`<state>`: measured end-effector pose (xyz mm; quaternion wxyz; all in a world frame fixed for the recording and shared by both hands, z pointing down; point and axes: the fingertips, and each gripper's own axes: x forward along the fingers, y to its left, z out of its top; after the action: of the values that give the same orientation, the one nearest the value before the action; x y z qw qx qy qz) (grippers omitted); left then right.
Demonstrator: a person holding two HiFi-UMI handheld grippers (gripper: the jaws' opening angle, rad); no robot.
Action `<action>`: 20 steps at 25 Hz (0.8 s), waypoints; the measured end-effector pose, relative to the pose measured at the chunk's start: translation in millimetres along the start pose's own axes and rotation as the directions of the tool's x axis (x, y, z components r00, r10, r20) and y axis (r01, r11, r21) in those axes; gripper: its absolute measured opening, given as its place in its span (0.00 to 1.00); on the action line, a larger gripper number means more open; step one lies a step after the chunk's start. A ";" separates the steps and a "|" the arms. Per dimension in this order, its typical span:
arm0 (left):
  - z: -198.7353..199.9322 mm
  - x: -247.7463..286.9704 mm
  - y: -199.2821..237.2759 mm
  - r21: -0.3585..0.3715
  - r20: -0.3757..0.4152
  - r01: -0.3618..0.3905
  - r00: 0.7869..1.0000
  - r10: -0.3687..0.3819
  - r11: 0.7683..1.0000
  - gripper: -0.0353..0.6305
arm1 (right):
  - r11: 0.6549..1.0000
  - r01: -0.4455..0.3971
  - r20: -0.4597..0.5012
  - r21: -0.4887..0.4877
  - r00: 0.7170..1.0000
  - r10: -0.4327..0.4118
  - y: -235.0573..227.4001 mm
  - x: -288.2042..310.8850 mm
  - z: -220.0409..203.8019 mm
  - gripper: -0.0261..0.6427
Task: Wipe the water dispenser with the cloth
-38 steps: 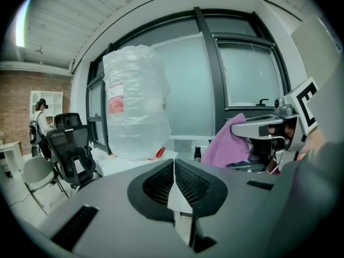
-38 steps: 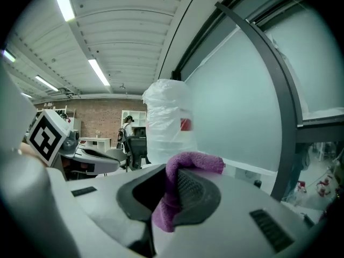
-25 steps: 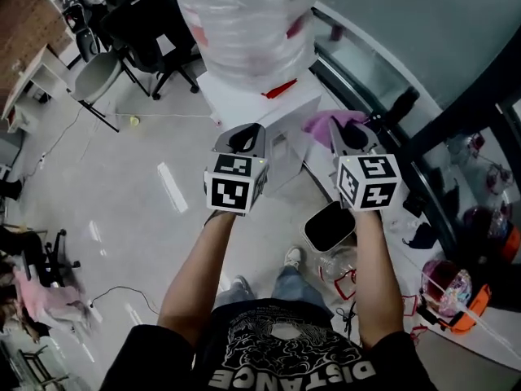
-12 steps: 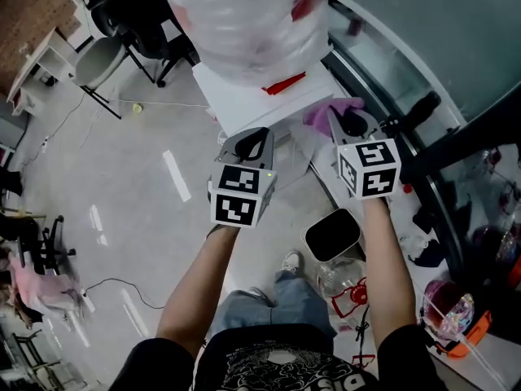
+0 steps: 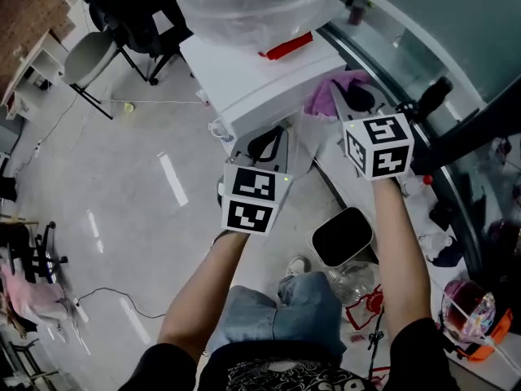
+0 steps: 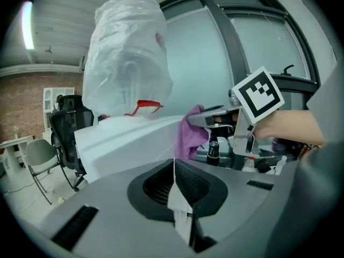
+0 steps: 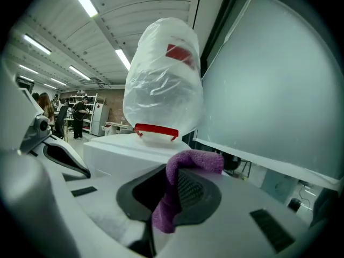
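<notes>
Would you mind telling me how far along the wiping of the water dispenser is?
Done: the purple cloth is clamped in the right tool. In hand: it is held at the right edge of the water dispenser; contact is unclear. The left tool is shut on a thin white sheet. Left: no wiped streaks show, so the wiping itself looks still to do.

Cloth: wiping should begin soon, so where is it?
Right gripper view: the purple cloth is clamped by the right gripper, close beside the water dispenser.
</notes>
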<state>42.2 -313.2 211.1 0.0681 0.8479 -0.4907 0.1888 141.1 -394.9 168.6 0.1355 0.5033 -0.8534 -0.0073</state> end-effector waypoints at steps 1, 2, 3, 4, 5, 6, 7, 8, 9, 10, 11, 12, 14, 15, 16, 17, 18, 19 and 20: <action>-7.3 2.9 -0.5 0.006 0.006 0.000 1.000 0.000 1.000 0.10 | 1.000 0.004 0.012 -0.005 1.000 -0.004 0.9 1.2 -3.6 0.09; -14.8 5.9 -1.5 0.012 0.011 0.001 1.000 -0.001 1.000 0.10 | 1.000 0.009 0.022 -0.010 1.000 -0.008 1.7 2.2 -7.9 0.09; -22.6 9.0 -3.2 0.016 0.017 0.003 1.000 -0.003 1.000 0.10 | 1.000 0.013 0.030 -0.016 0.999 -0.013 2.1 3.0 -13.0 0.09; -30.6 12.2 -5.1 0.020 0.021 0.005 1.000 -0.006 1.000 0.10 | 1.000 0.018 0.036 -0.020 0.999 -0.018 2.4 3.6 -18.7 0.09; -39.0 15.7 -6.9 0.024 0.024 0.008 1.000 -0.009 1.000 0.10 | 0.999 0.023 0.041 -0.023 0.999 -0.022 2.7 4.2 -24.6 0.09; -47.4 19.3 -8.2 0.027 0.027 0.011 1.000 -0.011 1.000 0.10 | 0.999 0.027 0.047 -0.027 0.999 -0.025 3.3 5.0 -30.4 0.09; -55.9 22.8 -9.1 0.029 0.029 0.012 1.000 -0.013 1.000 0.10 | 0.999 0.030 0.052 -0.032 0.998 -0.028 4.2 5.8 -36.3 0.09; -64.2 26.4 -9.9 0.030 0.031 0.012 0.999 -0.013 0.999 0.10 | 0.999 0.034 0.058 -0.038 0.998 -0.031 5.1 6.4 -42.3 0.09; -71.9 30.1 -10.5 0.032 0.035 0.012 0.999 -0.013 0.999 0.10 | 0.998 0.038 0.063 -0.043 0.997 -0.035 5.9 7.1 -48.5 0.09; -79.1 33.8 -11.1 0.034 0.041 0.013 0.999 -0.014 0.999 0.10 | 0.998 0.042 0.068 -0.048 0.997 -0.039 6.6 7.9 -55.1 0.09; -86.0 37.5 -11.7 0.035 0.046 0.014 0.999 -0.015 0.999 0.09 | 0.998 0.046 0.071 -0.052 0.997 -0.042 7.6 8.8 -62.4 0.09; -93.1 40.9 -12.3 0.037 0.052 0.015 0.998 -0.017 0.999 0.10 | 0.997 0.048 0.072 -0.055 0.996 -0.044 9.0 10.0 -70.3 0.09; -108.6 46.9 -12.9 0.035 0.062 0.019 0.998 -0.021 0.999 0.10 | 0.997 0.052 0.078 -0.055 0.996 -0.047 13.2 12.9 -87.0 0.09; -117.0 49.8 -12.7 0.033 0.066 0.021 0.998 -0.023 0.999 0.10 | 0.997 0.054 0.082 -0.052 0.995 -0.049 15.3 14.5 -95.3 0.09; -125.2 52.9 -12.2 0.032 0.069 0.021 0.997 -0.024 0.999 0.10 | 0.997 0.057 0.086 -0.049 0.995 -0.053 17.2 16.4 -103.7 0.09; -133.0 56.2 -11.5 0.032 0.072 0.021 0.997 -0.024 0.999 0.10 | 0.997 0.061 0.087 -0.049 0.995 -0.056 18.9 18.6 -112.2 0.09; -140.6 59.4 -10.7 0.033 0.076 0.021 0.997 -0.023 0.999 0.10 | 0.997 0.064 0.087 -0.052 0.994 -0.060 20.7 20.7 -120.9 0.09; -147.8 62.6 -10.1 0.034 0.080 0.020 0.997 -0.023 0.999 0.09 | 0.996 0.068 0.086 -0.056 0.994 -0.063 22.3 22.7 -129.3 0.09; -154.8 65.7 -9.8 0.037 0.085 0.020 0.996 -0.023 0.999 0.10 | 0.996 0.073 0.087 -0.061 0.994 -0.067 24.0 24.7 -137.5 0.09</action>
<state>40.7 -314.6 379.5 0.0339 0.8616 -0.4804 0.1603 142.1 -387.2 310.1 0.1148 0.5276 -0.8395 -0.0606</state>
